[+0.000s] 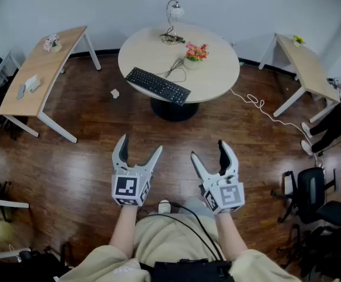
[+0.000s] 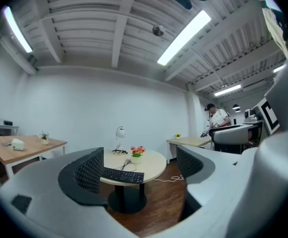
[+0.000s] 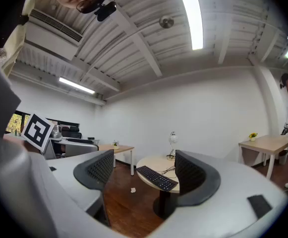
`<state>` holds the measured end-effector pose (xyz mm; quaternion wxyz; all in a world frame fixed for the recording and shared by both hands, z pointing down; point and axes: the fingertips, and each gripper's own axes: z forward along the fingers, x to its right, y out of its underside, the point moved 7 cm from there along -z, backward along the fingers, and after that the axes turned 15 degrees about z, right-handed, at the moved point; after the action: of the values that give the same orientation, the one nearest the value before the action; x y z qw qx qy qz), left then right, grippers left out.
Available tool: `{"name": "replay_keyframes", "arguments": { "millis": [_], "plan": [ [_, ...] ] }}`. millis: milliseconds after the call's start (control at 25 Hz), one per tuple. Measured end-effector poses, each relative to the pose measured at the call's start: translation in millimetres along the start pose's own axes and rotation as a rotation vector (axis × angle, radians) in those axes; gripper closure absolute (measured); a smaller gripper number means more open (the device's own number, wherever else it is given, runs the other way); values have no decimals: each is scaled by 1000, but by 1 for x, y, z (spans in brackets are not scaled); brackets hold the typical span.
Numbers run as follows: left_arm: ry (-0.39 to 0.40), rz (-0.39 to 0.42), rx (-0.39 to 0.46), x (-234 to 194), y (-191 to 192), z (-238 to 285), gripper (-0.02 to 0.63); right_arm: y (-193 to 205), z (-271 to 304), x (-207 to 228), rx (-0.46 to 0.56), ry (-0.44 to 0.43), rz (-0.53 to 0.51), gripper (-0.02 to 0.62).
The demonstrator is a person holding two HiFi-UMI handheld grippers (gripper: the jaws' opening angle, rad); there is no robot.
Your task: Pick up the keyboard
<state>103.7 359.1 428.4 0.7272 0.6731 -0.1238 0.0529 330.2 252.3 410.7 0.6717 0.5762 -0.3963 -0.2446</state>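
On the round bench [image 1: 217, 72] lies the keyboard [image 1: 157, 86], perhaps overhanging its edge; left gripper [image 1: 140, 145] and right gripper [image 1: 208, 150] hover well short of it, jaws open, empty.

No legible text, labels or numbers anywhere

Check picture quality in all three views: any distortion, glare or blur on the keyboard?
Head view: evenly lit, sharp, keyboard clear on the round table, mild barrel bend at the edges. Left gripper view: strong fisheye with black corners, ceiling light blown out, keyboard small but legible. Right gripper view: same fisheye and dark corners, keyboard in focus.
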Motion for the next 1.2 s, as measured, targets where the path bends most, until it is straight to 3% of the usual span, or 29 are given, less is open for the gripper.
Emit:
{"name": "replay_keyframes", "arguments": {
  "millis": [320, 560, 720, 880, 1040, 1200],
  "plan": [
    [-75, -41, -46, -56, 37, 1, 172, 15, 73, -21, -33, -68, 19, 186],
    [-100, 2, -93, -97, 60, 43, 172, 39, 172, -12, -45, -134, 108, 186],
    [-93, 9, -108, -143, 61, 99, 172, 25, 254, 1, 7, -166, 150, 186],
    [-85, -8, -85, -186, 50, 177, 172, -2, 329, 39, 54, -146, 191, 187],
    [-57, 20, -68, -204, 37, 248, 172, -18, 373, 87, 71, -98, 217, 199],
    [-26, 28, -77, -208, 42, 298, 172, -9, 403, 127, 37, -52, 252, 199]
  ]
}}
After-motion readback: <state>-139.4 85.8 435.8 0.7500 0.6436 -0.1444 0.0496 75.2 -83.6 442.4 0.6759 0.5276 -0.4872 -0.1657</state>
